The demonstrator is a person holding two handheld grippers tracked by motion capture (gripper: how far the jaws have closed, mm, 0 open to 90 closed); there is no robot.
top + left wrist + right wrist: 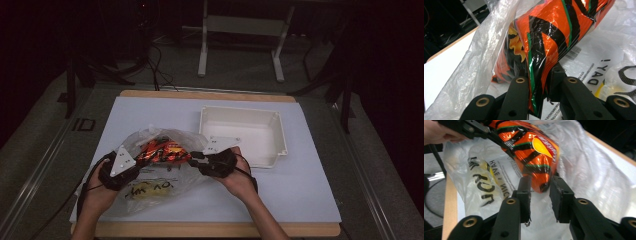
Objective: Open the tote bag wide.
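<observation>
A white-covered worktop [310, 195] carries the scene, its wooden edge showing along the near and far sides. Toward its far right stands an open white tray [276, 150], shallow and bare inside, apparently waiting to receive what is being unpacked. Across the near left portion of the worktop sprawls a thin clear plastic bag [150, 192] printed with black lettering and a yellow patch, its mouth gaping toward the middle of the worktop so that the contents can be drawn out.

Held above the bag, between the two hands, is an orange snack packet [162, 151] striped in black and green, stretched lengthwise from one grip to the other and partly inside the bag's loose film. Taking it at both ends probably keeps the slippery foil from sagging or catching on the plastic as it is lifted free.

The left tongs [541, 82] are clamped narrowly on one crimped end of the packet, the foil pinched flat between the black jaws. The right tongs [540, 191] stand at a moderate gap around the packet's opposite, bulging end; the jaws flank it closely and appear to touch its sides, though whether they squeeze it firmly cannot be told.
</observation>
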